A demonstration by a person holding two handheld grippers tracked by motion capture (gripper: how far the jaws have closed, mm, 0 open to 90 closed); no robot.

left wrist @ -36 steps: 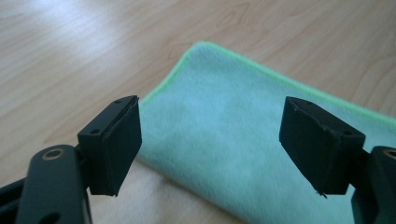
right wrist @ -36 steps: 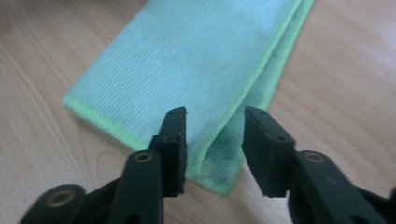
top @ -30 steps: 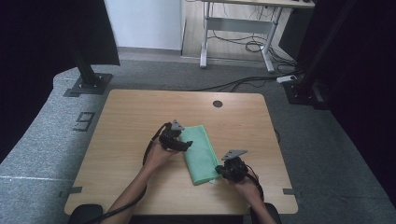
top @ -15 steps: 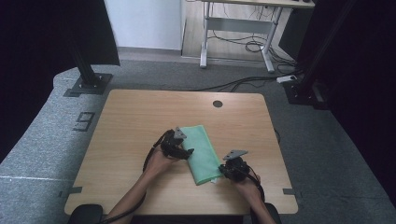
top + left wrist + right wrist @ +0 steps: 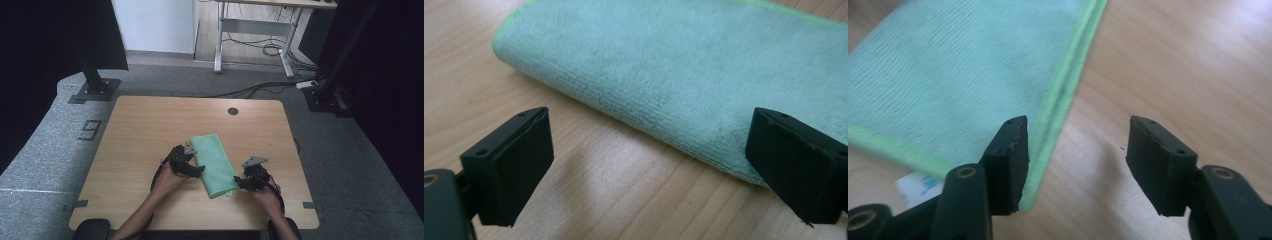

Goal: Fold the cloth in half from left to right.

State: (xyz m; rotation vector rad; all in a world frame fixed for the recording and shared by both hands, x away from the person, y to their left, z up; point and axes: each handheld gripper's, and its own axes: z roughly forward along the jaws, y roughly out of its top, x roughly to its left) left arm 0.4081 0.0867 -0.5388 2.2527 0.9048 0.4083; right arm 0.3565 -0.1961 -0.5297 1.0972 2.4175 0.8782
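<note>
The folded green microfibre cloth [image 5: 215, 164], light, limp and grippy, lies at the wooden table's [image 5: 140, 125] centre; the left gripper [image 5: 196, 171] at its nine o'clock and right gripper [image 5: 239, 182] at five have just been opening, empty, so pinch the stitched hem.

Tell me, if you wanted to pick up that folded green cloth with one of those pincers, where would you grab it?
Probably at the near corner of the cloth, coming in low from the person's right, where the right gripper sits with open jaws. There the stitched edges lie stacked and free on the table, so one jaw could slip under. The rounded fold by the left gripper offers no loose edge to pinch.
</note>
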